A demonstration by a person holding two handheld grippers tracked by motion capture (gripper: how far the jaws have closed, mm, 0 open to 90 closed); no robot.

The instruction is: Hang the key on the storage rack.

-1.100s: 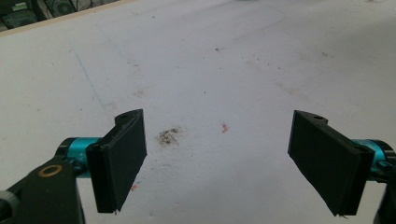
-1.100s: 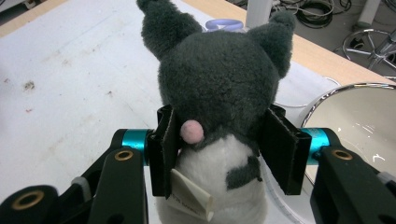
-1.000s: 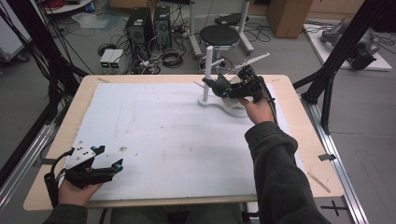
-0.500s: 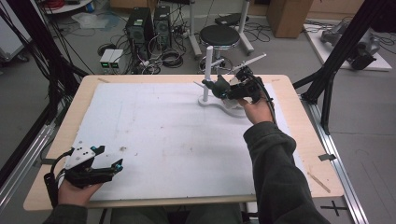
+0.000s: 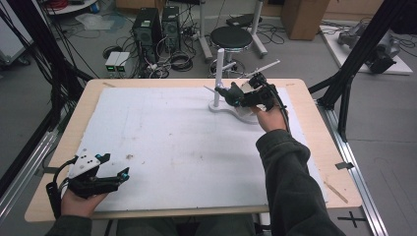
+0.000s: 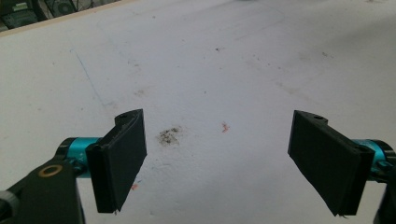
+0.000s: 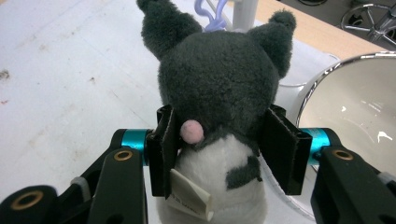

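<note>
The right gripper (image 5: 235, 94) is clenched on a dark grey plush toy (image 7: 219, 79), its two black fingers (image 7: 164, 149) pressing into either side of the toy's body just below the head. In the right gripper view the toy shows two pointed ears, a small pink tail-like nub, a white lower body with a grey patch, and a paper tag (image 7: 189, 196) hanging near the left finger. In the high view the toy (image 5: 231, 92) is held at the far right part of the surface (image 5: 162, 137), just beside the upright post of a white stand (image 5: 219, 69) (whether toy and post touch cannot be made out). A pale purple loop (image 7: 208, 11) shows behind the toy's head, close to that post. To the toy's right in the right gripper view sits a shiny metal bowl (image 7: 355, 112) with a pale inside, near the gripper.

The left gripper (image 5: 110, 178) rests at the near left corner of the surface, held in the person's hand, well apart from the toy. Its fingers (image 6: 119, 158) are spread wide and released, with nothing between them but the white, lightly stained surface.
</note>
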